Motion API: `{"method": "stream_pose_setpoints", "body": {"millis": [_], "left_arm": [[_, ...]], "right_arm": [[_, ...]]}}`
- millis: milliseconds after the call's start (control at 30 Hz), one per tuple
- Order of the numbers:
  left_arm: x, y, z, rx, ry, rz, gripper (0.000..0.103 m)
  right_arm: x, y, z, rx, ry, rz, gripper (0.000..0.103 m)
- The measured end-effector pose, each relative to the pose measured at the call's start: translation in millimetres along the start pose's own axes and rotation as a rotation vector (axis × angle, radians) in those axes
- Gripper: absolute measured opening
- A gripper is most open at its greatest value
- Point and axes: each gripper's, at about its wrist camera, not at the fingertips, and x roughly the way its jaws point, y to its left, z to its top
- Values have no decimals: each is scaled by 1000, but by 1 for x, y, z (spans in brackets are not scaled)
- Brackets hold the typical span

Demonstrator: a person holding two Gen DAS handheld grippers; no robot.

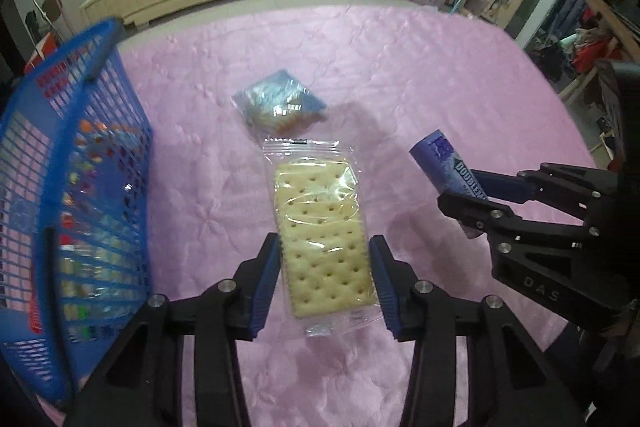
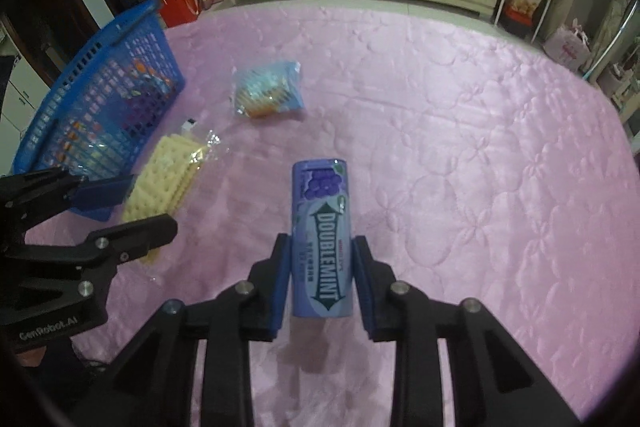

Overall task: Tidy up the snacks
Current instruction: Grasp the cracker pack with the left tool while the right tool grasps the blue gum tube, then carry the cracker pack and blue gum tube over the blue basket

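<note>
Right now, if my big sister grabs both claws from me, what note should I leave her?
Left claw: fingers on either side of the cracker pack, which looks held, at the pack's near end.
Right claw: shut on the purple Doublemint gum tube, lifted above the pink cloth.
Blue basket: on the left side of the cloth, several snacks already inside.
Blue snack bag: lies loose on the cloth, beyond the crackers.
Done: some snacks are in the basket.
Left: probably put the gum and crackers in the basket, then fetch the blue bag.
</note>
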Motion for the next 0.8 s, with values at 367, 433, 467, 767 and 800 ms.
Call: {"method": "stream_pose_setpoints", "body": {"millis": [367, 433, 467, 767, 800], "left_arm": [[-81, 13, -5, 7, -136, 5, 42], [-92, 19, -6, 8, -154, 11, 42], [-101, 24, -8, 9, -167, 20, 42], [-152, 83, -18, -25, -221, 83, 42], [-156, 91, -19, -34, -230, 89, 42]], "right_arm": [[-73, 39, 7, -42, -110, 3, 35], [-83, 50, 12, -52, -134, 9, 35], [-87, 55, 15, -55, -145, 18, 35], [-94, 105, 35, -83, -191, 121, 35], [-94, 111, 37, -90, -192, 128, 35]]}}
